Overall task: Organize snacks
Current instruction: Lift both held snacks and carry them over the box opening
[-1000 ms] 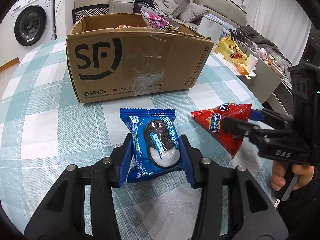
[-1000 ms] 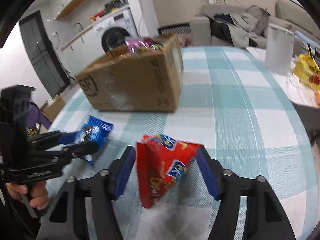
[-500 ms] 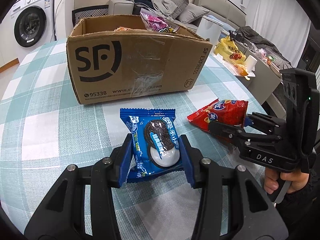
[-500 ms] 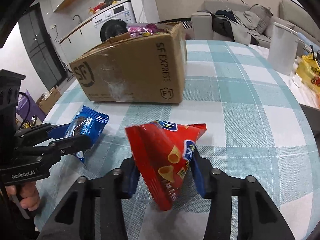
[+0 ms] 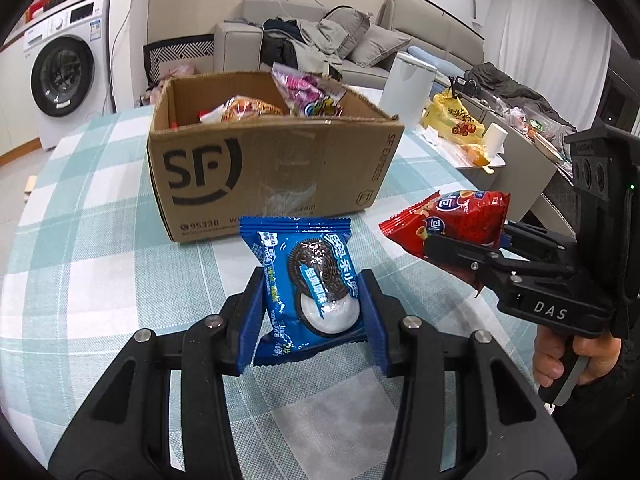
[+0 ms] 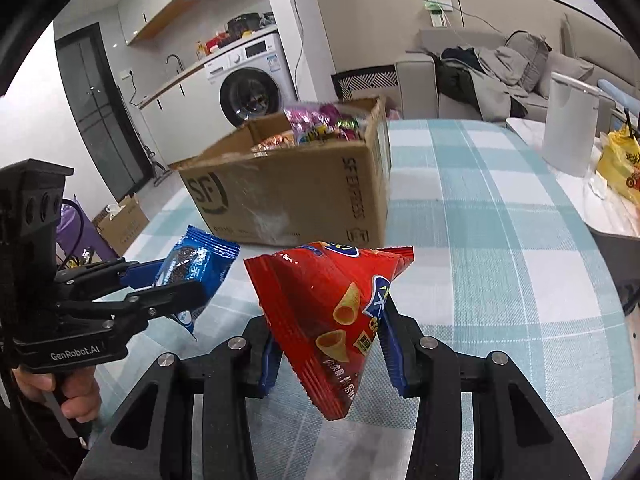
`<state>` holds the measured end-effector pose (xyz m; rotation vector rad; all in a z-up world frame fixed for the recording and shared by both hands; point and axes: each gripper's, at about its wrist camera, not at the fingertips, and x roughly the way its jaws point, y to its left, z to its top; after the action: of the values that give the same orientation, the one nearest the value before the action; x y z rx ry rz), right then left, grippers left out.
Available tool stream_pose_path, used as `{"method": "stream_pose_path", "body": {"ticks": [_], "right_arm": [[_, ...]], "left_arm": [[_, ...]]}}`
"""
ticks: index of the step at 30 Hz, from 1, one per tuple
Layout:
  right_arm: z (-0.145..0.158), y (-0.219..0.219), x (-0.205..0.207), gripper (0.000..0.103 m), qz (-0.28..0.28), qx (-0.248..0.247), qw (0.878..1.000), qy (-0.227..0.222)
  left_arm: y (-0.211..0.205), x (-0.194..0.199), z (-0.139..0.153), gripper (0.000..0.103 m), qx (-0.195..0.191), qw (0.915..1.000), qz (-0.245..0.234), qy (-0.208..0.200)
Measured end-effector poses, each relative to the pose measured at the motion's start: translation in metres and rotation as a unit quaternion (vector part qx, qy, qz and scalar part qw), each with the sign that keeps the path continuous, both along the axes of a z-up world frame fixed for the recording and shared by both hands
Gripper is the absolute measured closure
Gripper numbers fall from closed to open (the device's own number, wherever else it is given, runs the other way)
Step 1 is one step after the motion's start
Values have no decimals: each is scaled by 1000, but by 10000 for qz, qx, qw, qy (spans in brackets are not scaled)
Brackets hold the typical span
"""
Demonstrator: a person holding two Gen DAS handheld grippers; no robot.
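Note:
My left gripper (image 5: pixel 314 300) is shut on a blue cookie packet (image 5: pixel 308 280), which hangs above the checked tablecloth (image 5: pixel 80 280). To its right the right gripper (image 5: pixel 460 248) is shut on a red triangular chip bag (image 5: pixel 452 216). In the right wrist view that chip bag (image 6: pixel 332 312) sits pinched between the blue pads of my right gripper (image 6: pixel 330 344), and the left gripper (image 6: pixel 160 280) holds the blue cookie packet (image 6: pixel 200 264) at the left. Behind both stands an open cardboard box (image 5: pixel 272 168), also the cardboard box (image 6: pixel 296 192), with several snack bags inside.
A white jug (image 6: pixel 572 128) and a yellow bag (image 6: pixel 620 164) stand on a side counter at the right. A washing machine (image 5: pixel 64 76) and a sofa (image 5: pixel 360 40) with clothes lie beyond the table. A hand (image 5: pixel 568 356) grips the right tool's handle.
My right gripper closed on the red chip bag and lifted it off the table. The left gripper rose with the cookie packet, so the inside of the box now shows.

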<state>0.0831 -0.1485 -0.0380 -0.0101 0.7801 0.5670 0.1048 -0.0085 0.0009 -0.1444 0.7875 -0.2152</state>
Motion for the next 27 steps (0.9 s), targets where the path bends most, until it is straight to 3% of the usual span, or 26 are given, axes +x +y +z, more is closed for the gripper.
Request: {"method": "stream_pose_path", "body": {"ticks": [16,27], "right_arm": [[38,9,4,60,171,197,9991,-347],[58,23,20,60,234,211,9984,-480]], "left_arm": [[12,-8,39,61,100,9992,160,-357],[30,10,68,61,121,9976,334,-587]]}}
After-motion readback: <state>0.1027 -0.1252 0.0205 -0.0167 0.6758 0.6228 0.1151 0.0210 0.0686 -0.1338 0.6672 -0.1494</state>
